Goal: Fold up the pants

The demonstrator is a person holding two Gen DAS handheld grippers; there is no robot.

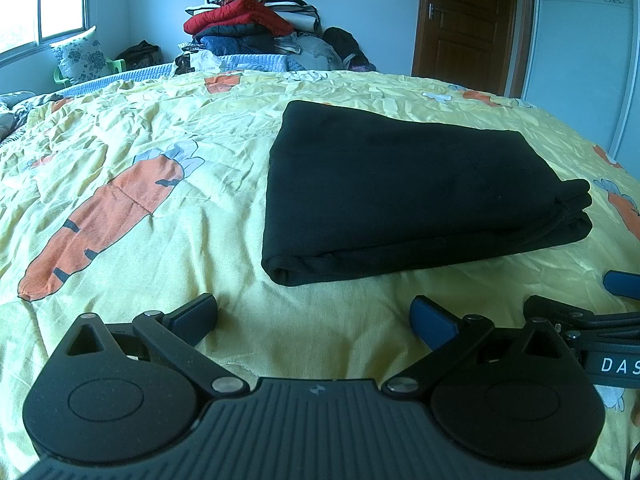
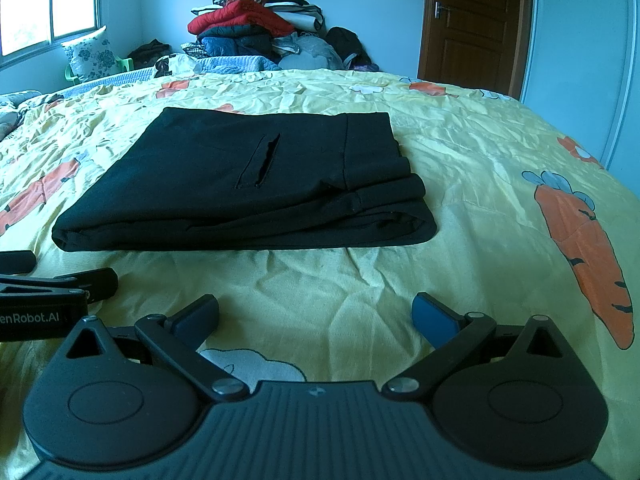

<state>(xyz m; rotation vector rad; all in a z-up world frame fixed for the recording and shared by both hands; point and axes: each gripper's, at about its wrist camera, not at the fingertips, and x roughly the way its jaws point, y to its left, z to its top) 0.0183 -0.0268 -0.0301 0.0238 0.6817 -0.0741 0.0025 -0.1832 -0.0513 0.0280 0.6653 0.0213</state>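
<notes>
Black pants (image 1: 404, 196) lie folded in a flat rectangular stack on the yellow carrot-print bed cover (image 1: 152, 216); in the right wrist view the pants (image 2: 248, 184) show a slit pocket on top. My left gripper (image 1: 314, 318) is open and empty, just short of the stack's near left corner. My right gripper (image 2: 316, 316) is open and empty, in front of the stack's near right part. The right gripper's fingers (image 1: 624, 284) show at the right edge of the left wrist view. The left gripper's fingers (image 2: 100, 280) show at the left edge of the right wrist view.
A tall pile of clothes and quilts (image 1: 248, 20) stands beyond the bed's far edge. A floral pillow (image 1: 78, 54) leans under the window at the back left. A brown door (image 1: 472, 20) is at the back right. The bed cover (image 2: 500, 184) is wrinkled.
</notes>
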